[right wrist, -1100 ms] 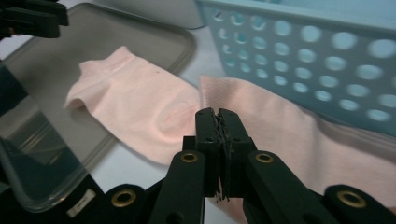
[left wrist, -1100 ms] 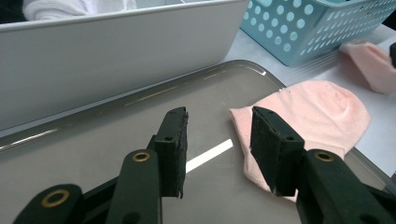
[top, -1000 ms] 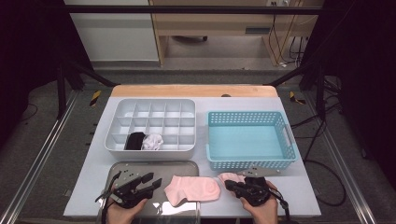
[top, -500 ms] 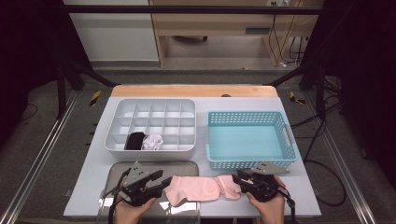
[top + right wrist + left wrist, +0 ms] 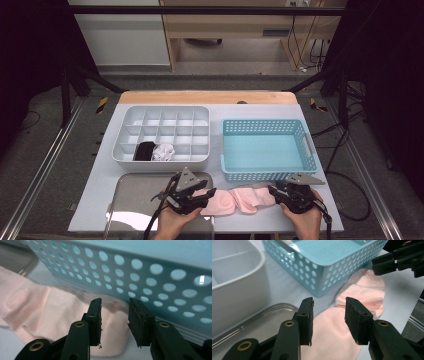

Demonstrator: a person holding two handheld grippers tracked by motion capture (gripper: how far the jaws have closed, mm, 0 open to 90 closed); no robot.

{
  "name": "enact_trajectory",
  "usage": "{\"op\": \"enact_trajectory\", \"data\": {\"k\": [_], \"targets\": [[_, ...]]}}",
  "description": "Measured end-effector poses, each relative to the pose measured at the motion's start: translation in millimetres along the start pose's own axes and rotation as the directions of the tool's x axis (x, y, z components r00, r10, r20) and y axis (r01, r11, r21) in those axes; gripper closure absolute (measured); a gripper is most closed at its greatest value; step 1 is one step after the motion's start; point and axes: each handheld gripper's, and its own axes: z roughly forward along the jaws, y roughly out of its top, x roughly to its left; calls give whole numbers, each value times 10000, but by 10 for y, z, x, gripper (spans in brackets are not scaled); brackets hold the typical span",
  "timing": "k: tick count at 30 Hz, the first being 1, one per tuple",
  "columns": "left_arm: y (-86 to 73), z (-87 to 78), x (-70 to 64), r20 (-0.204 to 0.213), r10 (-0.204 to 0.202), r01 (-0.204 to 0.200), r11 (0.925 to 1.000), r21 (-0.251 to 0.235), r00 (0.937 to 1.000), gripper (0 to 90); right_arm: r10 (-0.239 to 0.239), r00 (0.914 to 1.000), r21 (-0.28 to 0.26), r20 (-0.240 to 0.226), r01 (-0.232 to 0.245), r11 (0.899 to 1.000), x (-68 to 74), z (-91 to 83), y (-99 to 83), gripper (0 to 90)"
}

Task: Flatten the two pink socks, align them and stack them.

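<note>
left gripper jaws apart over pink sock toe | right gripper jaws apart at cuff | risk: snagging blue basket wall, one-layer pinch

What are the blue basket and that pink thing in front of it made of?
The blue basket looks like moulded plastic: smooth, slightly glossy walls punched with even round holes. The pink sock looks like soft knitted fabric, matte, with fine ribbing and limp folds; the fibre can't be told.

The pink sock now lies stretched, seemingly, between both tongs.
</note>
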Motion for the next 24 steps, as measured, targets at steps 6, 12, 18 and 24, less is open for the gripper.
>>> {"op": "enact_trajectory", "data": {"k": [6, 12, 18, 24], "targets": [[35, 191, -161, 110, 315, -319, 9987, 394, 9994, 565, -128, 9999, 631, -8, 128, 9979, -25, 102, -37, 691], [26, 364, -336, 343, 615, -642, 9942, 867, 9975, 550, -283, 9995, 882, 128, 271, 9957, -29, 111, -43, 817], [13, 522, -472, 488, 825, -880, 9884, 1234, 9954, 526, -181, 9995, 864, 243, 159, 9961, -36, 58, -38, 874], [-4, 671, -539, 370, 831, -880, 9832, 1598, 9959, 532, -38, 9977, 808, 674, -16, 9967, -84, 15, -48, 859]]}}
